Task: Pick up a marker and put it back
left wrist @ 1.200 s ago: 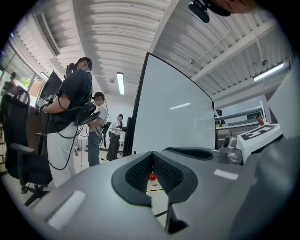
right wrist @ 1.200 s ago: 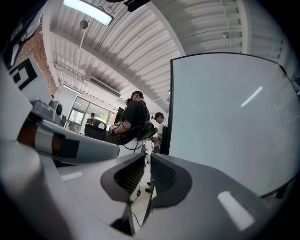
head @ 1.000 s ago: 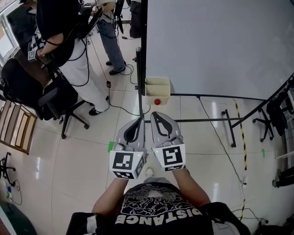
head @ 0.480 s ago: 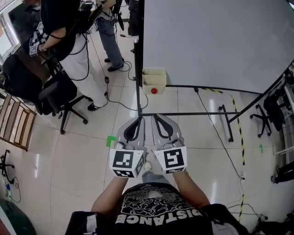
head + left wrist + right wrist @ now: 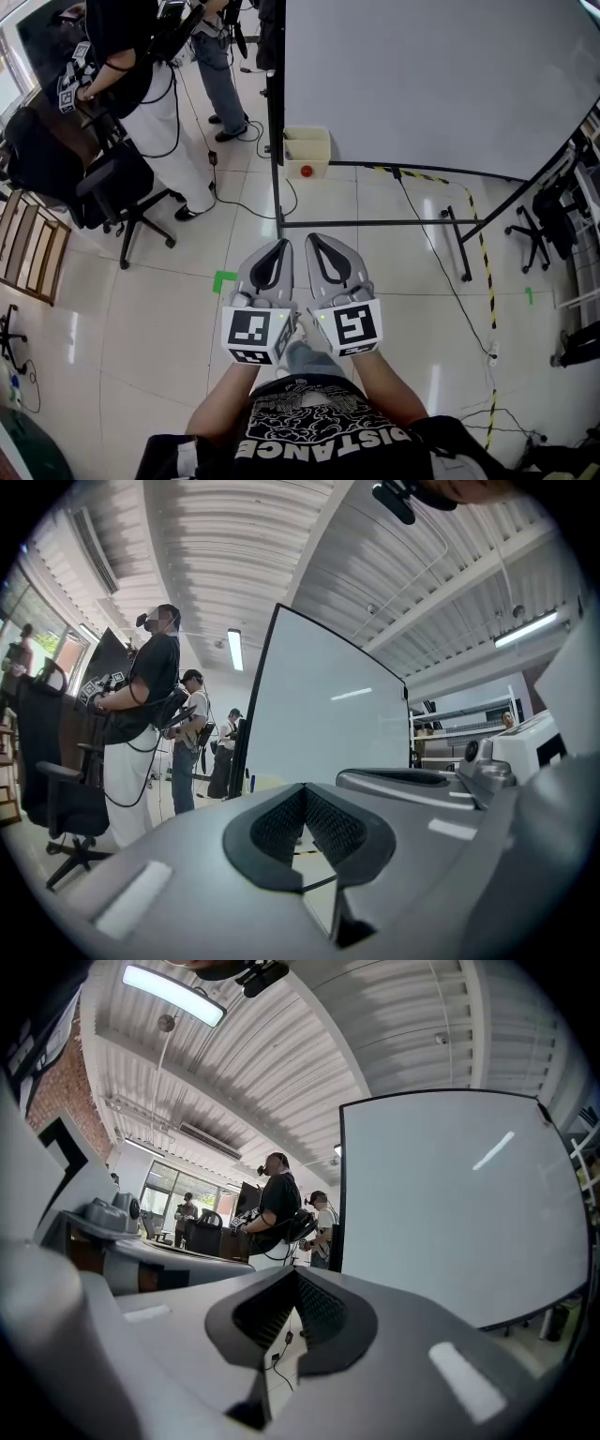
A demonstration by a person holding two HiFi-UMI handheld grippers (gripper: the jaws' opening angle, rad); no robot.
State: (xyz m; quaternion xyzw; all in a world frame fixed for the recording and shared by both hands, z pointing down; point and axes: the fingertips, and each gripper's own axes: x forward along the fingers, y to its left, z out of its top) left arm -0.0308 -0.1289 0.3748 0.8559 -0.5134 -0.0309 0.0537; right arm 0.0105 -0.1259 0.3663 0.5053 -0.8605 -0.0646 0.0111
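approach is judged to be the step in hand. left tool (image 5: 279, 247) and right tool (image 5: 315, 242) are held shut and empty, well short of the whiteboard (image 5: 422, 75). no marker can be made out; perhaps it is kept in the pale box (image 5: 307, 150) at the whiteboard's foot. next, the whiteboard must be reached and one tool opened.

Grippers, two: left gripper (image 5: 280, 244), right gripper (image 5: 315, 238). Whiteboard (image 5: 441, 84), one. Cream box (image 5: 307, 143), one. Red round object (image 5: 307, 172), one. Black office chair (image 5: 105, 190), one. Green floor mark (image 5: 223, 280), one.

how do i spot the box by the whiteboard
Find the whiteboard on its black stand. At its lower left corner, beside the upright post, is a pale cream box. It is the only box there, with a small red round thing at its near edge.
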